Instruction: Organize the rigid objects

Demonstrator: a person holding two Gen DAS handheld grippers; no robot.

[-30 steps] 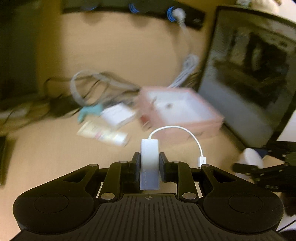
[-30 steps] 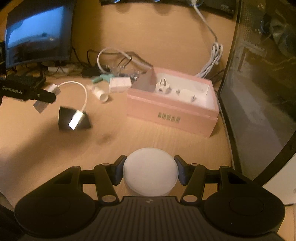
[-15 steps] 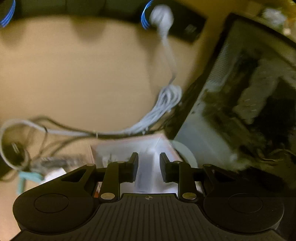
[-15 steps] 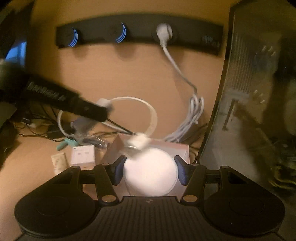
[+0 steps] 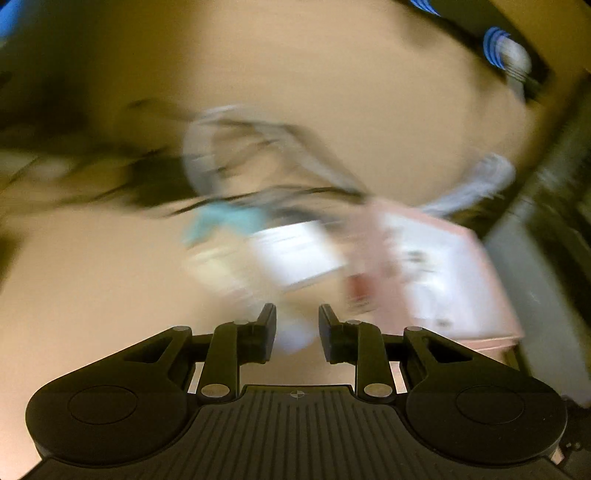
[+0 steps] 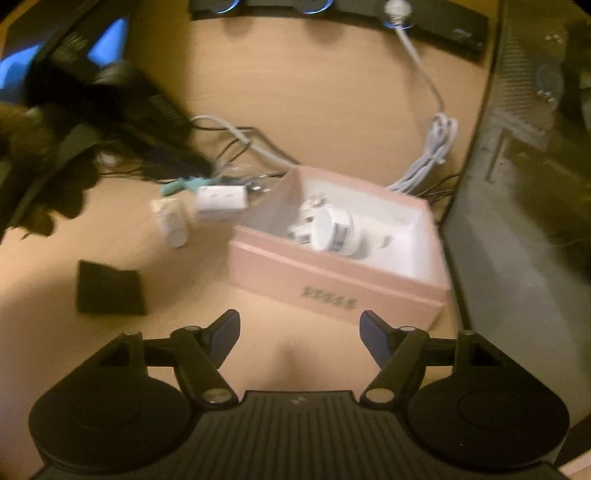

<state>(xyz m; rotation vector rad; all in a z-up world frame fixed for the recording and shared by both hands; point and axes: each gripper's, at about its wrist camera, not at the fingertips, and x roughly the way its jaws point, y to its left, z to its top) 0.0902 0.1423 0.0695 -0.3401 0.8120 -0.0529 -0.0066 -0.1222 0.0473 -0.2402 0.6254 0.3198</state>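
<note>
The right tongs (image 6: 299,332) are spreading wider, empty, over bare desk (image 6: 332,110). The round white adapter (image 6: 330,230) lies in the pink box (image 6: 332,280) by the desk's right edge. The left tongs (image 5: 297,334) stand parted, empty; loose cables (image 6: 236,147) and a small white box (image 6: 221,197) crowd the box's left.

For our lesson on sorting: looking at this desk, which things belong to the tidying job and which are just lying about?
Part of the job:
pink box
round white adapter, already in the box
white charger block
small white tube
black block
right gripper, jaws opening, nothing between them

Just lying about:
coiled white cable
black power strip
monitor
</note>
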